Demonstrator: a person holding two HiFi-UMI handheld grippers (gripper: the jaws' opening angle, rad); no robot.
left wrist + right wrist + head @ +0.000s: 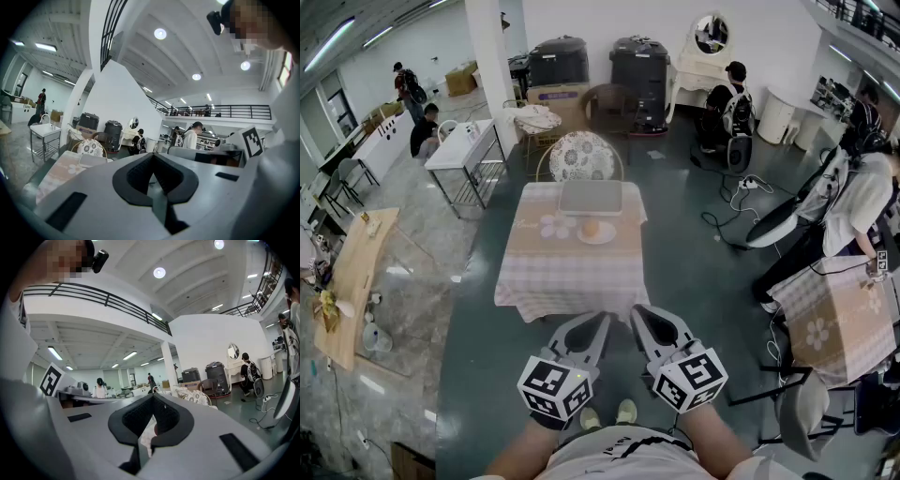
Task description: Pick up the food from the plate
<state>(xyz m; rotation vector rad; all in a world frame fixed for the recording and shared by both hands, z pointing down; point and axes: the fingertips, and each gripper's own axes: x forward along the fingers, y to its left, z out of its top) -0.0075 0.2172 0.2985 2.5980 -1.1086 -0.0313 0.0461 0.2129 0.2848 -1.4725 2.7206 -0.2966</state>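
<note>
- A small counter (567, 272) under a pale checked cloth is standing on a dark grey-green floor (675, 216) in a big open hall. A chair with a round patterned back (579, 155) is sitting at its far side.
- A long wooden bench (356, 272) is running down the left. Dark bins (639, 66) and a white dressing table with an oval mirror (710, 37) are lining the back wall, and several people are working round the edges.
- Black-and-white square markers are showing on each gripper's cube (a purple label on a box (553, 94) at the back is too small to read).
- The food (591, 228), round and orange, is lying on a white plate (605, 238) toward the counter's far end, just in front of a grey tray (591, 197).
- The left gripper (598, 321) and right gripper (639, 311) are hovering side by side off the counter's near edge, well apart from the plate. Each has its jaws pressed together on nothing.
</note>
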